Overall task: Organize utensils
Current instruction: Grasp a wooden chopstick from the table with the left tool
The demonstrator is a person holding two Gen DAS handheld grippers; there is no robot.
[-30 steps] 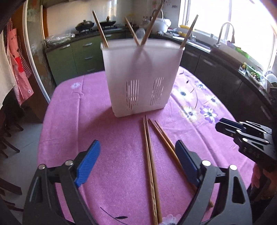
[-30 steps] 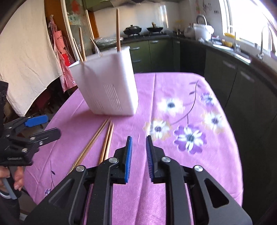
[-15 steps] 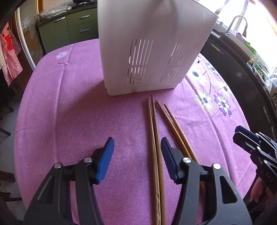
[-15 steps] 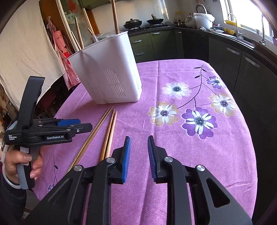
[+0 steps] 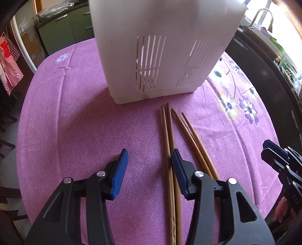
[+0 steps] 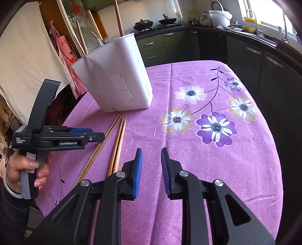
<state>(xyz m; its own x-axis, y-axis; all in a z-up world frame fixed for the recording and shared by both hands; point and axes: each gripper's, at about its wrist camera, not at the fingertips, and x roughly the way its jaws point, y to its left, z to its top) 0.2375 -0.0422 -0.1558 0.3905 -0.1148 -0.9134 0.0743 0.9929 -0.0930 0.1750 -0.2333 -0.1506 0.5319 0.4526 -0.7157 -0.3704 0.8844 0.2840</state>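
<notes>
My left gripper (image 5: 149, 169), jaws just narrowing, holds nothing; its right pad hides part of the nearer chopsticks (image 5: 169, 143) lying on the purple cloth (image 5: 66, 122). My right gripper (image 6: 151, 169) gapes slightly, empty. Beyond, the white holder (image 5: 160, 47) is cut off at its top.

Round table under a purple cloth (image 6: 217, 169) printed with white, tan and violet flowers. Green cabinet fronts with metal bar handles (image 6: 151, 49) along the far wall. Two black lidded woks (image 6: 143, 23) on the stove top. White lidded plastic bucket (image 6: 219, 17) on the dark counter, beside a yellow bowl (image 6: 248, 29) (contents not discernible). Chrome curved tap (image 5: 262, 14) at the sink under the bright window. Red-and-white checked apron (image 6: 64, 49) hanging at the left, next to a large cream cloth (image 6: 22, 60).
</notes>
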